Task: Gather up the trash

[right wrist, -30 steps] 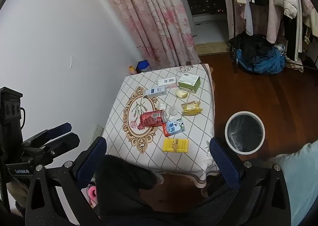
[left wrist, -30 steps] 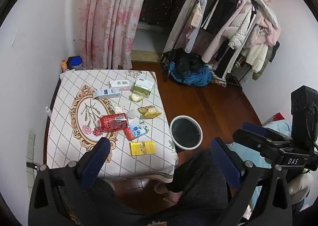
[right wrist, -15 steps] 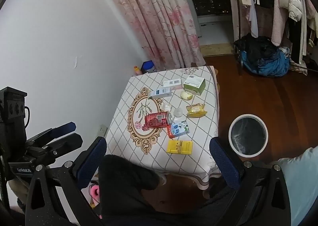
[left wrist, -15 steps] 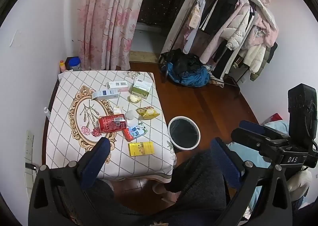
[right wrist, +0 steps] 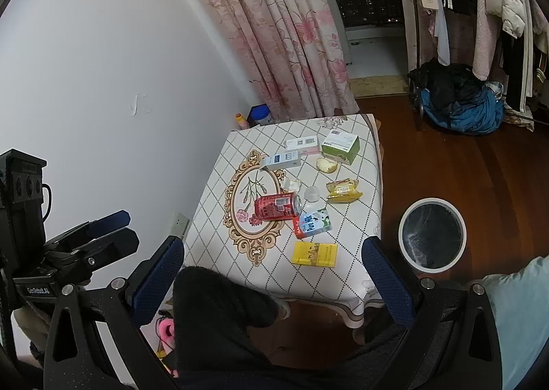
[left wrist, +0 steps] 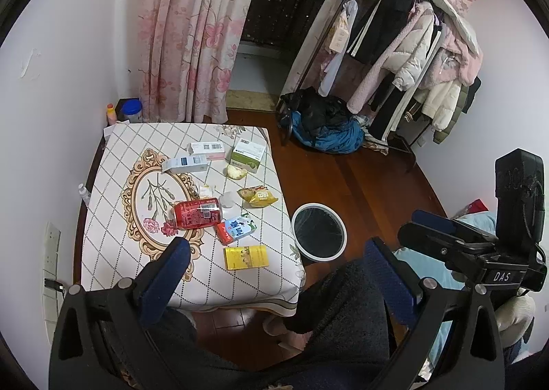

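Observation:
Trash lies on a small table with a diamond-pattern cloth [left wrist: 113, 252] [right wrist: 219, 218]: a red can [left wrist: 197, 213] [right wrist: 278, 206] on its side, a milk carton [left wrist: 236, 228] [right wrist: 312, 223], a flat yellow box [left wrist: 246, 256] [right wrist: 314, 253], a yellow snack wrapper [left wrist: 258, 196] [right wrist: 343, 190], a green box [left wrist: 248, 151] [right wrist: 339, 146] and a fruit peel [left wrist: 236, 171]. A white-rimmed bin [left wrist: 319, 235] [right wrist: 432, 233] stands on the floor right of the table. My left gripper [left wrist: 278, 273] and right gripper [right wrist: 271, 273] hang open, high above the near table edge, holding nothing.
Two white cartons [left wrist: 185, 163] [left wrist: 207, 148] lie at the table's far side. A person's dark-clad legs [left wrist: 343, 321] fill the foreground. Behind are a pink curtain [left wrist: 192, 29], a clothes rack [left wrist: 411, 46], a blue and black pile [left wrist: 326, 129] and bare wooden floor.
The table scene has drifted slightly to the right in the right wrist view. Nothing on the table has moved, and both grippers stay open.

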Motion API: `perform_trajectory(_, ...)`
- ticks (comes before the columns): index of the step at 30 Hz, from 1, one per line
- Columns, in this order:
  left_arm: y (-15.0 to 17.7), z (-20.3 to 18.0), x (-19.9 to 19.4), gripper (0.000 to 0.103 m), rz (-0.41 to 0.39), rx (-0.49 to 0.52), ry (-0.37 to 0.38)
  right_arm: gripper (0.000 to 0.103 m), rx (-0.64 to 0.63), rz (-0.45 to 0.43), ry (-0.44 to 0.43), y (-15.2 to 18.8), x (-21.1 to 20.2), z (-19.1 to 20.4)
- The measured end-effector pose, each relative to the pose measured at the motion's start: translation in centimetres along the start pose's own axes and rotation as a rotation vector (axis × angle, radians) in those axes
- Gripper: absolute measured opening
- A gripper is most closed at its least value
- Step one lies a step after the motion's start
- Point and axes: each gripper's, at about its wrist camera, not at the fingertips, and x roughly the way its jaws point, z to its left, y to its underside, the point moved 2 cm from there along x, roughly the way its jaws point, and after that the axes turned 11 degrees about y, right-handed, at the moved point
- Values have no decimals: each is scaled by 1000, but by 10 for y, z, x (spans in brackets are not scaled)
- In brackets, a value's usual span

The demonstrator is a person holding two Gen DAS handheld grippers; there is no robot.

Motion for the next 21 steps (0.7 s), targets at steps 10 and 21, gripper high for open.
perform_trajectory(10, -3, 1, -7, 103, -13, -5, 1, 103, -13, -11, -2, -1, -1, 6)
perform_trajectory(21, -3, 1, -7, 103, -13, -3, 3, 103, -18, -15, -8, -2, -3, 7)
